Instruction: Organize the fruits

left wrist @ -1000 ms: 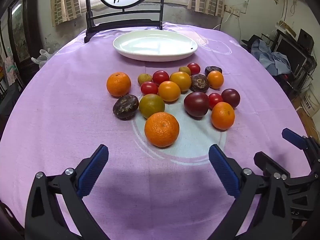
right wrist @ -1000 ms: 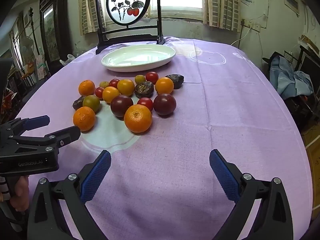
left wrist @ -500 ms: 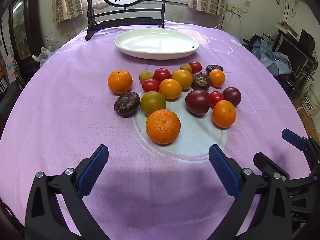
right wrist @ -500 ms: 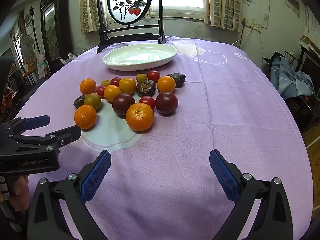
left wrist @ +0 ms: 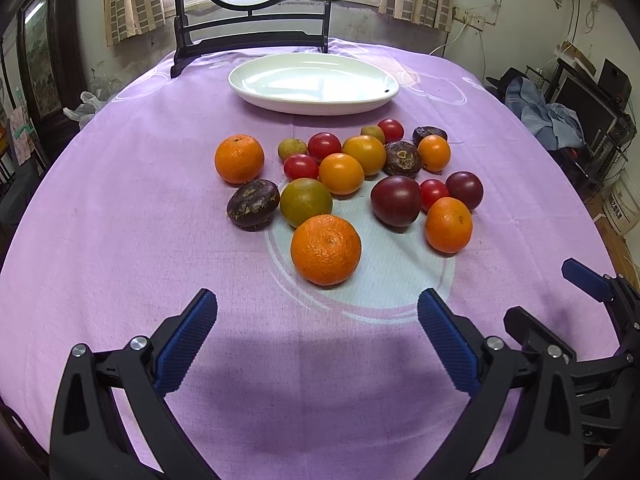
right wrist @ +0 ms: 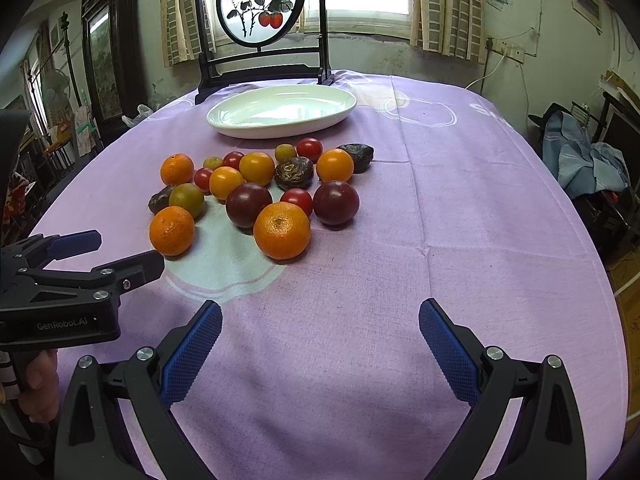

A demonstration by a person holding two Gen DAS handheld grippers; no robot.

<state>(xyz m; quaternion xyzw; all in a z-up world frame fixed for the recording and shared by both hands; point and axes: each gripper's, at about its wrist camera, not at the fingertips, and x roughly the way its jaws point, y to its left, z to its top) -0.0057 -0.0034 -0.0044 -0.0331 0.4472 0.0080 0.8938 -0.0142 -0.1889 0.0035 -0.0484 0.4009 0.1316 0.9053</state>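
Note:
Several fruits lie in a cluster on the purple tablecloth (left wrist: 120,240): oranges, red tomatoes, dark plums and wrinkled passion fruits. The nearest orange (left wrist: 325,249) lies just beyond my left gripper (left wrist: 316,320), which is open and empty. Another orange (right wrist: 282,230) lies ahead and left of my right gripper (right wrist: 320,328), also open and empty. An empty white oval plate (left wrist: 314,83) stands behind the fruit; it also shows in the right wrist view (right wrist: 281,109). The left gripper (right wrist: 80,256) appears at the left of the right wrist view.
A black-framed round painted screen (right wrist: 260,4) stands at the table's far edge behind the plate. Blue clothes (right wrist: 588,160) and furniture lie off the table to the right. The right gripper's fingers (left wrist: 584,280) show at the right of the left wrist view.
Both grippers have moved forward and lower toward the fruit cluster; the fruits look closer. Both stay open. No fruit has moved.

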